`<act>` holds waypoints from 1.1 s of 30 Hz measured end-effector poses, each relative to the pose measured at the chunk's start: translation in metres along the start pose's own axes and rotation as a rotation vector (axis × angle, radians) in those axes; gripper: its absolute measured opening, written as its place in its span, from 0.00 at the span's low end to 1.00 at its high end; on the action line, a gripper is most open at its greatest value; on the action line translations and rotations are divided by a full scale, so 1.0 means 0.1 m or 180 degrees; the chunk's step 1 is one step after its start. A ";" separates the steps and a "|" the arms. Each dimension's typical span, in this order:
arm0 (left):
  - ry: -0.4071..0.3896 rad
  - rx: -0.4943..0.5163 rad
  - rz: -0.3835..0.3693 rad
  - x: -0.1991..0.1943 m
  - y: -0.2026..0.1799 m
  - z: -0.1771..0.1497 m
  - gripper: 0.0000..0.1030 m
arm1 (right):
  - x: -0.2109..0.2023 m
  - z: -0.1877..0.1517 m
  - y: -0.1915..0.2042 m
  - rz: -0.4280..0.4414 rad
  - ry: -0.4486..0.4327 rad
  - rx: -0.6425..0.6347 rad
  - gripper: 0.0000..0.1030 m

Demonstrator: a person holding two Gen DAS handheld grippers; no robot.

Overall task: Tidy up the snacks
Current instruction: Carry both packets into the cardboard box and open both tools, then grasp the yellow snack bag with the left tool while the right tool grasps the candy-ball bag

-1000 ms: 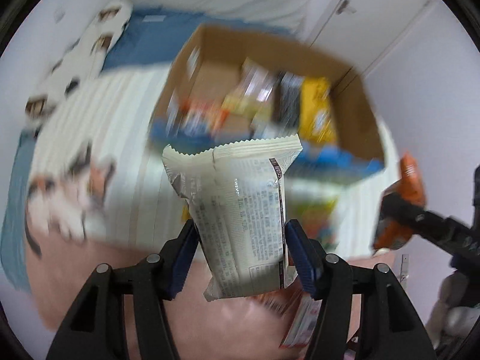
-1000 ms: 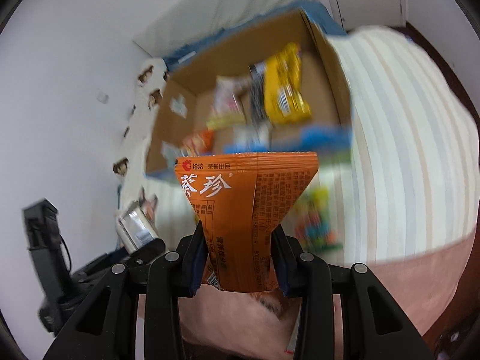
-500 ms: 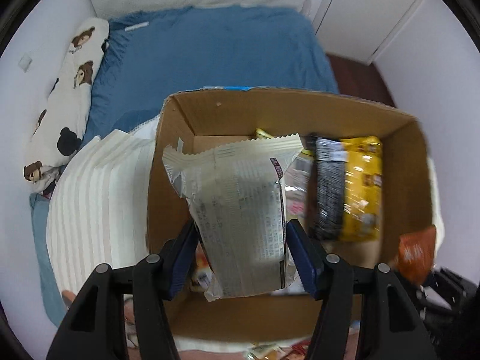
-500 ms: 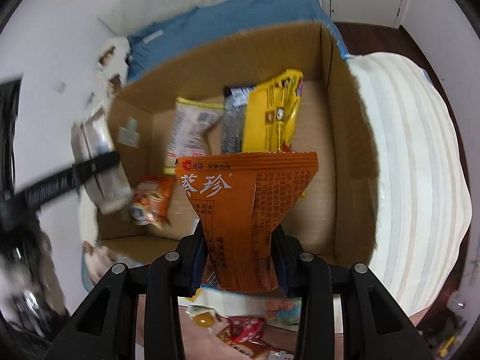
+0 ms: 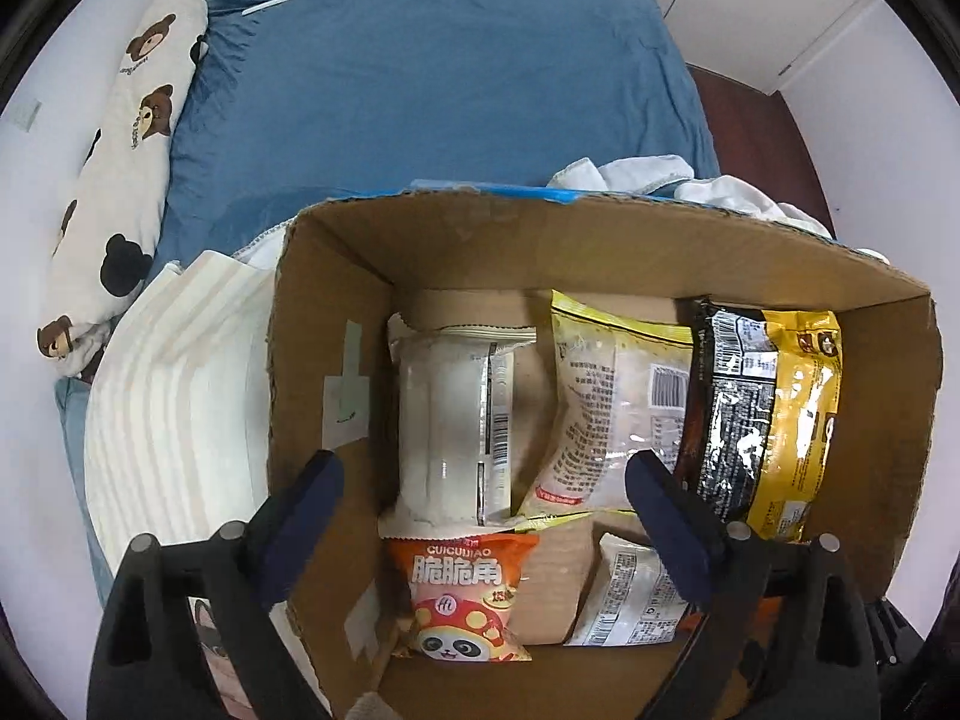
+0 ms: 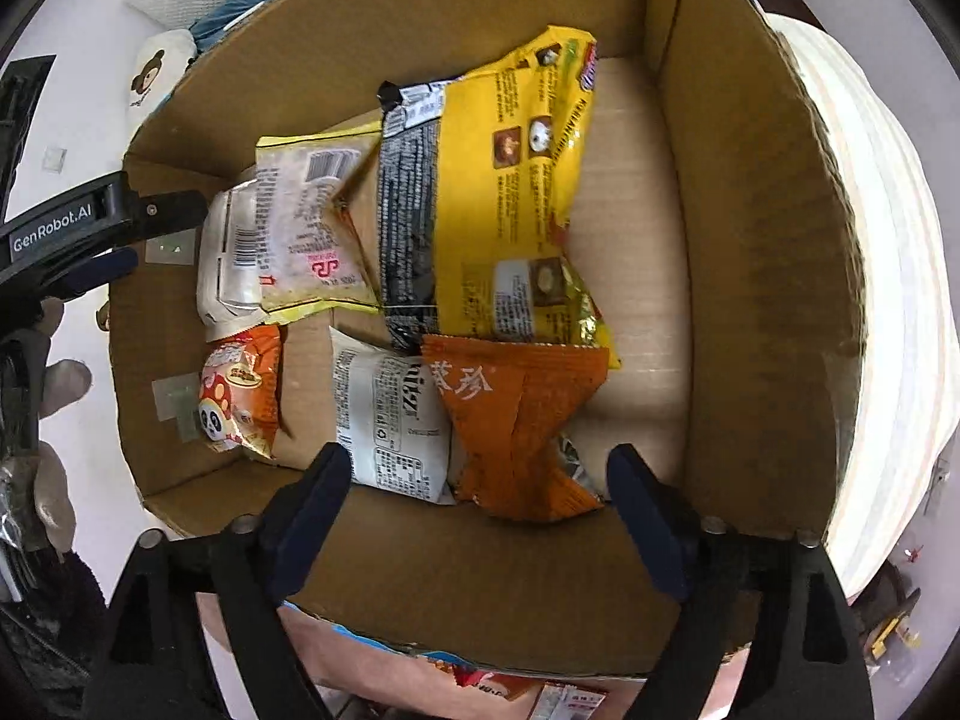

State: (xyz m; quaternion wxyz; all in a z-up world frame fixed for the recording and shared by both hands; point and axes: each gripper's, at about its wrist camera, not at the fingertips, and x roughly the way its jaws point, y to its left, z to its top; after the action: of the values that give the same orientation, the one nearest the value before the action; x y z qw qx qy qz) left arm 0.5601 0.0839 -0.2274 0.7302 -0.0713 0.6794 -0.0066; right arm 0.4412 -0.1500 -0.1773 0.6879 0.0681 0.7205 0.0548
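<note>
Over the open brown cardboard box [image 5: 600, 240] on the blue-sheeted bed [image 5: 420, 72] now, no longer short of it as a second ago. Left gripper [image 5: 483, 492] just sprung wide and empty; white crinkle-edged snack packet [image 5: 450, 420], pinched between the pads half a second back, now down on the box floor, showing between the spread fingers [image 5: 300, 510] without touching them. Right gripper [image 6: 474, 483] likewise just opened wide; orange foil snack packet [image 6: 516, 420] released, lying in the box beside a white printed pouch [image 6: 390, 420], clear of both pads.
</note>
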 end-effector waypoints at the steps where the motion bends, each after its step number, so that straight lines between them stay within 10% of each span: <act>1: -0.0006 0.0007 -0.0024 -0.02 -0.01 -0.03 0.93 | -0.01 0.00 0.01 -0.0003 -0.0015 -0.0006 0.89; 23: -0.1365 -0.0024 -0.0095 -1.35 -0.08 -1.60 0.93 | -1.01 -0.74 0.25 -0.0197 -0.1211 -0.0298 0.79; 33: -0.1576 -0.0242 -0.0244 -1.67 0.06 -2.30 0.93 | -1.40 -1.41 0.39 -0.0004 -0.1570 -0.0430 0.79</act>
State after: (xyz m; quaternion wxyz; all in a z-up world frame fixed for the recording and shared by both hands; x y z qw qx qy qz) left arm 0.3186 0.0862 -0.0777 0.8704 -0.1239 0.4765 0.0089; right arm 0.3075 -0.1338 -0.0264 0.8458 0.0329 0.5257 0.0841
